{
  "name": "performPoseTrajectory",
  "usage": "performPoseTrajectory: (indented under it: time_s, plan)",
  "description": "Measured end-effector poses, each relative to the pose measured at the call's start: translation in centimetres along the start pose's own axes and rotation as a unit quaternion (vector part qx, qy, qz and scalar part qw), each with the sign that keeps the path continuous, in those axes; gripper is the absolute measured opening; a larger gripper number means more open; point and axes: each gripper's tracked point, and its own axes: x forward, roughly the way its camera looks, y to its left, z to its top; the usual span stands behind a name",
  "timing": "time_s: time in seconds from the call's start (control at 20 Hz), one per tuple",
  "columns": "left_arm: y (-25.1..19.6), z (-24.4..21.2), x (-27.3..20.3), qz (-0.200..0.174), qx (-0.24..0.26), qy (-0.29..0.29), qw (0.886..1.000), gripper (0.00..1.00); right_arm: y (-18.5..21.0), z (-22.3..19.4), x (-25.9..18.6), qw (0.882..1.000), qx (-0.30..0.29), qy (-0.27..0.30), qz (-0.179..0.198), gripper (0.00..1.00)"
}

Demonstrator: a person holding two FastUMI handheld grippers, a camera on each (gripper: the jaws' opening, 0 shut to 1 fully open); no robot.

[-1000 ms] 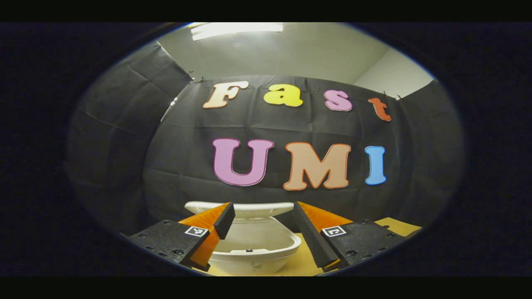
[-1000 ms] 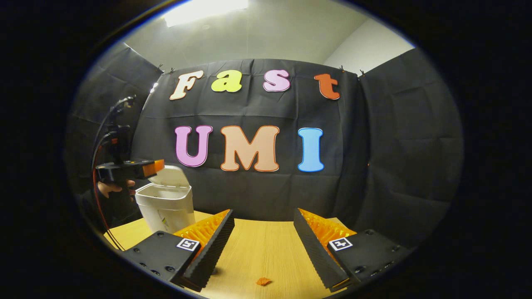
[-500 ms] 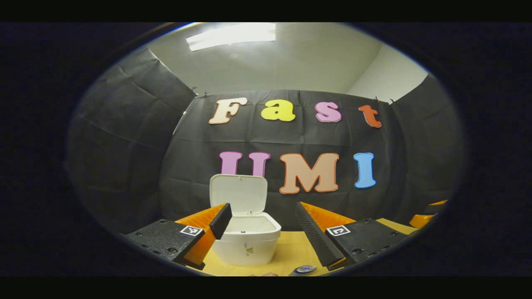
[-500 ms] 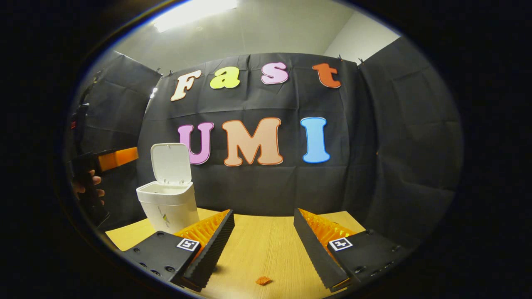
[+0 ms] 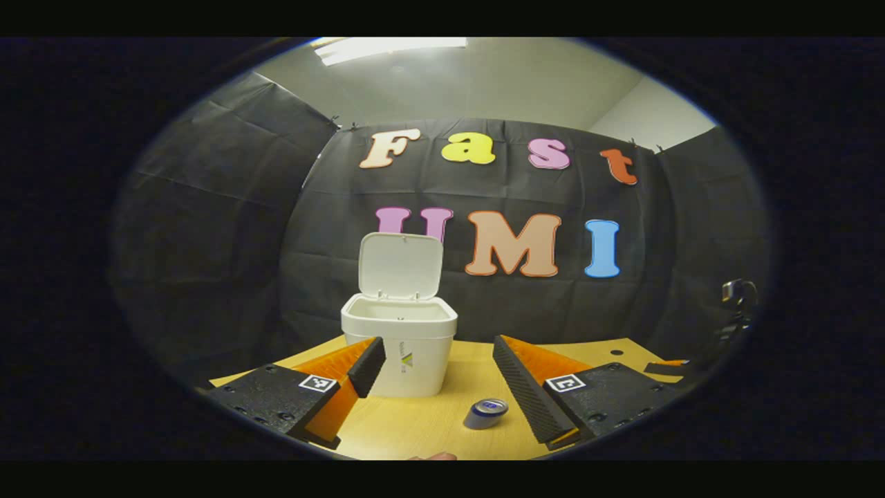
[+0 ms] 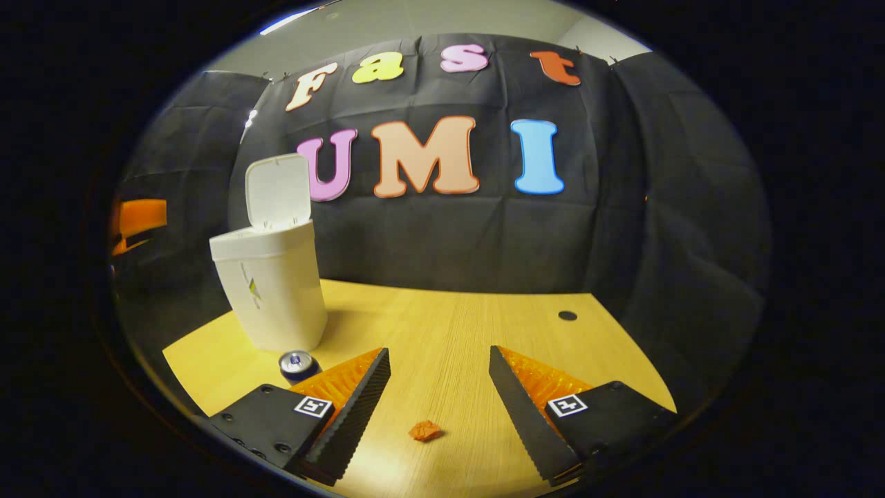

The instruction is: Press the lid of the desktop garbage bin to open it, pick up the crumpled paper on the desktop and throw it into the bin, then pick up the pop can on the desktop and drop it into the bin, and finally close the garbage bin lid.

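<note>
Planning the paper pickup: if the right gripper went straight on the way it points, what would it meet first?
Probably the crumpled paper, lying on the table between the open right gripper fingers, just ahead. Past it the way looks free up to the booth wall; depth is hard to judge.

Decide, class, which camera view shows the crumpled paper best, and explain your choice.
The right gripper view: the crumpled paper lies on the table between the right gripper fingers. The left gripper view gives no clear sight of it.
</note>
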Motion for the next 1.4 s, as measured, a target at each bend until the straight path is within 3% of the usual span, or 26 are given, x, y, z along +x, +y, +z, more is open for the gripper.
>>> performPoseTrajectory:
  time_s: [0.35,0.5,0.6,0.65,0.75,0.85,0.9,1.2,1.4]
  plan:
    - [0.7,0.4,-1.3,0.011,0.03,-0.003,0.999,0.93,1.0,-11.0,5.3,0.988,-0.018,0.152,0.01,0.98]
    - [1.1,1.4,-1.6,0.018,0.048,-0.013,0.999,0.92,1.2,-13.3,6.5,0.981,-0.019,0.19,0.02,0.88]
    - [1.1,1.8,-1.6,0.017,0.053,-0.016,0.998,0.93,1.8,-13.9,6.6,0.978,-0.009,0.206,0.038,0.7]
    - [1.1,2.1,-1.7,0.015,0.053,-0.02,0.998,0.93,1.8,-14.0,6.9,0.978,-0.011,0.206,0.039,0.7]
    - [1.1,2.5,-1.6,0.011,0.052,-0.026,0.998,0.93,2.3,-14.0,7.1,0.978,-0.008,0.205,0.043,0.47]
    - [1.1,3.0,-1.7,0.004,0.049,-0.034,0.998,0.93,2.8,-12.3,6.9,0.98,0.002,0.191,0.051,0.27]
    - [1.2,3.4,-1.6,0.0,0.047,-0.039,0.998,0.93,3.6,-11.1,6.7,0.981,0.013,0.182,0.059,0.24]
    - [2.0,4.1,-0.6,-0.024,0.037,-0.05,0.998,0.93,10.2,4.8,4.8,0.99,0.013,0.049,0.129,0.23]
    - [3.4,4.1,-0.2,-0.036,0.027,-0.052,0.998,0.93,17.1,16.0,3.5,0.983,-0.011,-0.048,0.174,0.23]
